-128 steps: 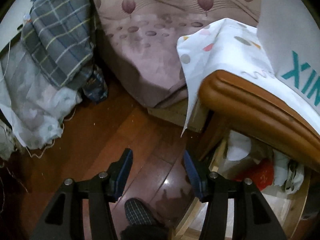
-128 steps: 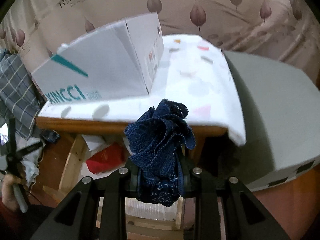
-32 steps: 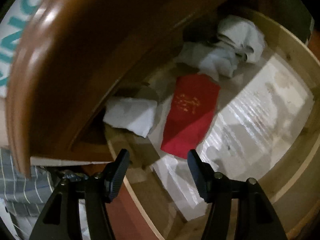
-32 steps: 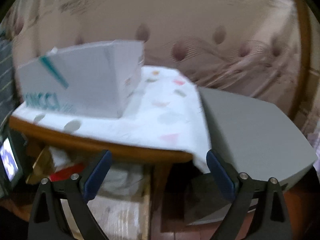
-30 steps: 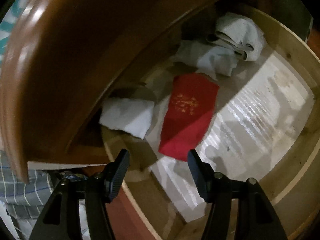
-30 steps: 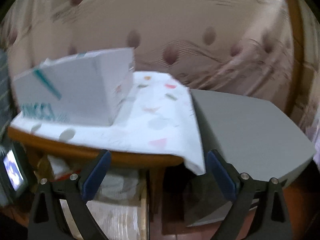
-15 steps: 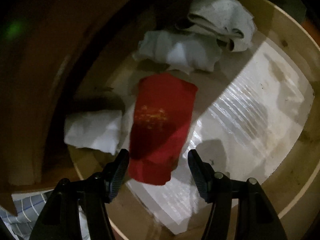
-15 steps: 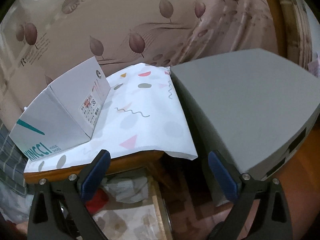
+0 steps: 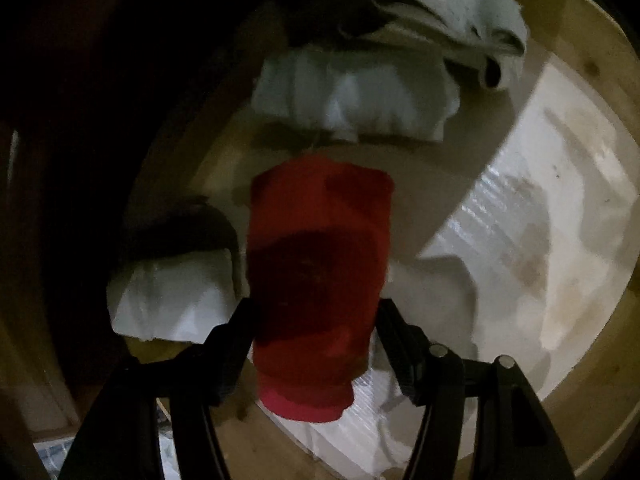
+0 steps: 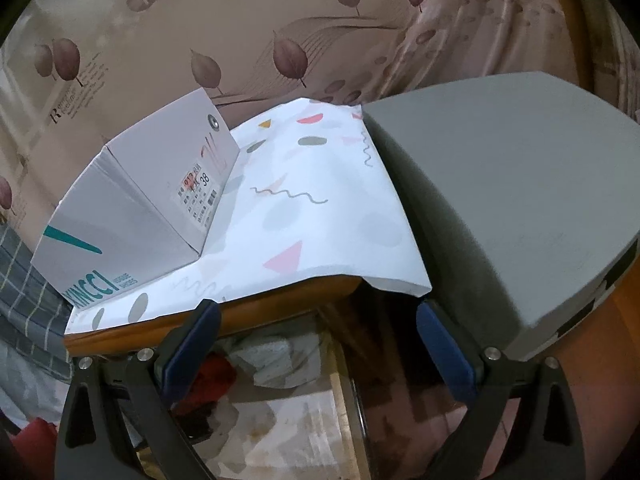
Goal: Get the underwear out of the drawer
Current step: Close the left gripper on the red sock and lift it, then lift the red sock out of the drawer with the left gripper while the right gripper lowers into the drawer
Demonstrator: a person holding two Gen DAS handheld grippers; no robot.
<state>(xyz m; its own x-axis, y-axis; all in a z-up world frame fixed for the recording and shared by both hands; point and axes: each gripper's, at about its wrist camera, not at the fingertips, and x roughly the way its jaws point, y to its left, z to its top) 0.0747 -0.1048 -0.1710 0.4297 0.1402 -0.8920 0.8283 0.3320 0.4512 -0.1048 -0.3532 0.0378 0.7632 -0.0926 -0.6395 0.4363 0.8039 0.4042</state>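
1. Counting the garments in the wooden drawer (image 9: 592,92) gave four: one red underwear (image 9: 320,248), two white crumpled pieces (image 9: 352,100) (image 9: 172,300), and one pale grey rolled piece (image 9: 452,12).
2. The red underwear was a soft oblong fold lying flat on the glossy white drawer liner (image 9: 560,208).
3. The left gripper (image 9: 316,320) had two dark fingers standing apart, one on each side of the red underwear; whether they touched it could not be told.
4. The right gripper (image 10: 320,328) had two fingers with blue pads (image 10: 444,344), spread wide and empty.
5. The desk (image 10: 280,304) carried one patterned white cloth (image 10: 320,208) and one grey cardboard shoebox (image 10: 132,216).
6. One smooth grey block (image 10: 512,184) stood just beside the desk.
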